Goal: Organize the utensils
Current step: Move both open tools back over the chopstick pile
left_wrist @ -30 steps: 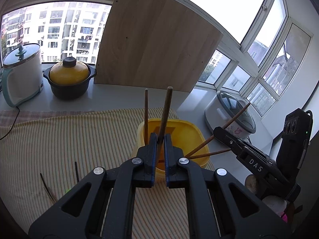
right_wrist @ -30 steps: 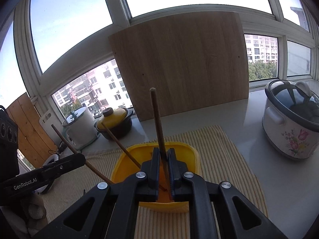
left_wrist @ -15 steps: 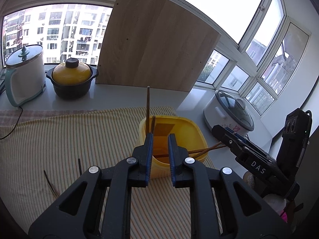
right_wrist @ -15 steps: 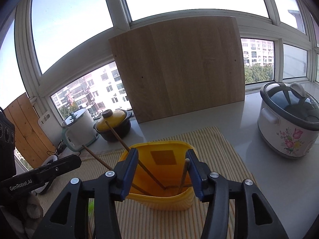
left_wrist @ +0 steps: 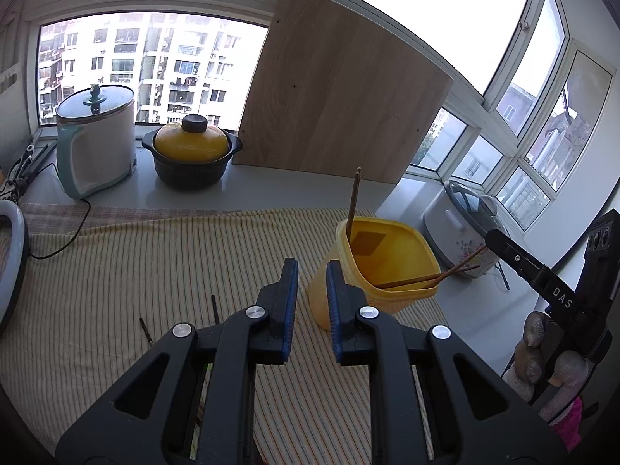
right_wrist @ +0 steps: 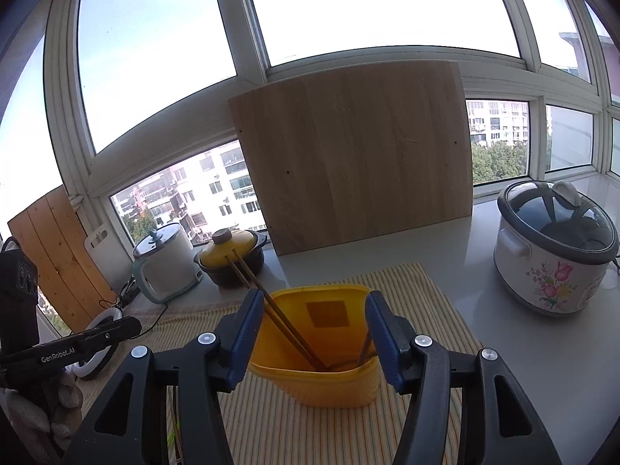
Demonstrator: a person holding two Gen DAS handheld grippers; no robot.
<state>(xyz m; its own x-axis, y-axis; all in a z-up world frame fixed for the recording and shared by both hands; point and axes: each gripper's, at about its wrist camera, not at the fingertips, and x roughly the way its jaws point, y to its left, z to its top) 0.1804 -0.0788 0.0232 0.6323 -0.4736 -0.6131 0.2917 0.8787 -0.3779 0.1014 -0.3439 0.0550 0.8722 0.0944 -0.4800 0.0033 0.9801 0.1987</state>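
On the left of the tabletop stand a white kettle and a black pot with a yellow lid, behind a striped cloth. 2 loose chopsticks lie on the cloth ahead of the left gripper, whose jaws stand slightly apart, empty. Just right of it sits the yellow container, holding 3 chopsticks. The right gripper has its jaws opening, apart either side of the container without pressing on it. A rice cooker stands far right.
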